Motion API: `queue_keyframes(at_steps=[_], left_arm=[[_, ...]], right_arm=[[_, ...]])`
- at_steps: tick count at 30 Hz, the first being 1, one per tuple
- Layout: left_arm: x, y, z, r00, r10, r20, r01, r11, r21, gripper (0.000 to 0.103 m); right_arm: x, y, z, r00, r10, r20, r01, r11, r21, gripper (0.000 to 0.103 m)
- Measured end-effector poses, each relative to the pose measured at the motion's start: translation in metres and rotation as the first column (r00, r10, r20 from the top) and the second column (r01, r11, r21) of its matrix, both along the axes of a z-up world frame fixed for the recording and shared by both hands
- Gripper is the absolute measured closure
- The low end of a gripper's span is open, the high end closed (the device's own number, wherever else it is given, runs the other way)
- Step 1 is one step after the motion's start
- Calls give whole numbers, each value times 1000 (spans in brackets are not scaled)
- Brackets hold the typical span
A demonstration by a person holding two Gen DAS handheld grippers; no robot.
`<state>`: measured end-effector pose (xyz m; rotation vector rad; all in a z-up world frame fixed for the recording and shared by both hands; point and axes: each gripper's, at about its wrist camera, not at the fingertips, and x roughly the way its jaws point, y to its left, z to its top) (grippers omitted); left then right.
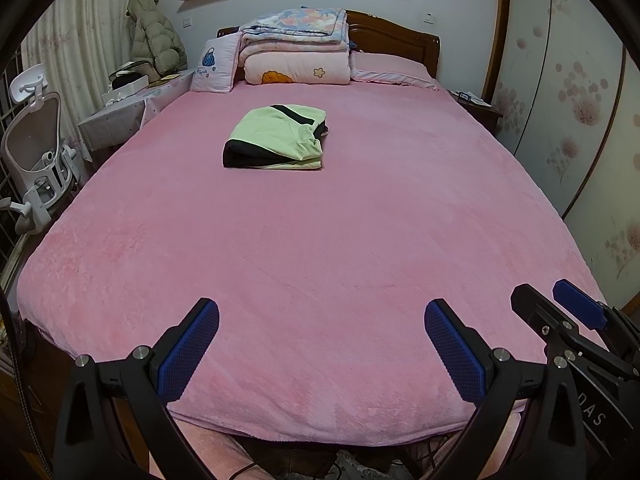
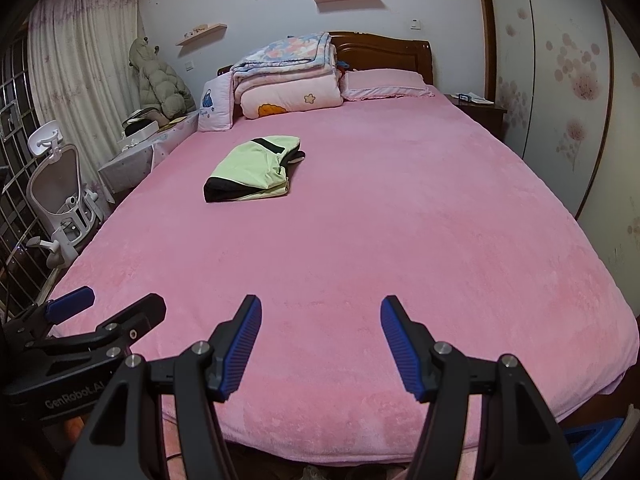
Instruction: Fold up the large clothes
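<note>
A wide bed under a fuzzy pink fleece blanket [image 1: 320, 260] fills both views; its near edge drops out of sight behind the gripper frames. At the dark carved wooden headboard [image 1: 394, 36] sits a stack of folded pink and floral quilts [image 1: 294, 50], which hides the headboard's left half. The folded pale-green garment with black bands [image 1: 276, 138] lies in the far middle of the bed, well apart from both tools; what kind of garment it is cannot be told. A white mesh office chair [image 1: 38, 148] is cut off at the left rim. The left gripper [image 1: 322, 344] and the right gripper [image 2: 321, 340] hang over the bed's near edge, jaws spread and empty.
</note>
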<state>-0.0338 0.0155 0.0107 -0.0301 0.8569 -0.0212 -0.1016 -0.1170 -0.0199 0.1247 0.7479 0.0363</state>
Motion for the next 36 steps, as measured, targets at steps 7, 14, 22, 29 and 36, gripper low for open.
queue_keyframes(at_steps=[7, 14, 22, 29, 36], left_arm=[[-3, -1, -1, 1000, -5, -3, 5, 1000, -2, 1], [-1, -1, 0, 1000, -10, -1, 10, 1000, -6, 1], [3, 1, 1, 1000, -14, -1, 14, 1000, -15, 1], [3, 1, 1, 1000, -17, -1, 17, 1000, -10, 1], [4, -1, 2, 1000, -17, 0, 17, 1000, -6, 1]], right_arm=[[0, -2, 0, 1000, 0, -2, 0, 1000, 3, 41], [-1, -5, -2, 1000, -14, 4, 14, 1000, 3, 41], [-2, -4, -1, 999, -32, 8, 32, 999, 2, 41], [-1, -2, 0, 999, -38, 9, 38, 999, 1, 41], [-1, -3, 0, 999, -38, 10, 38, 999, 0, 41]])
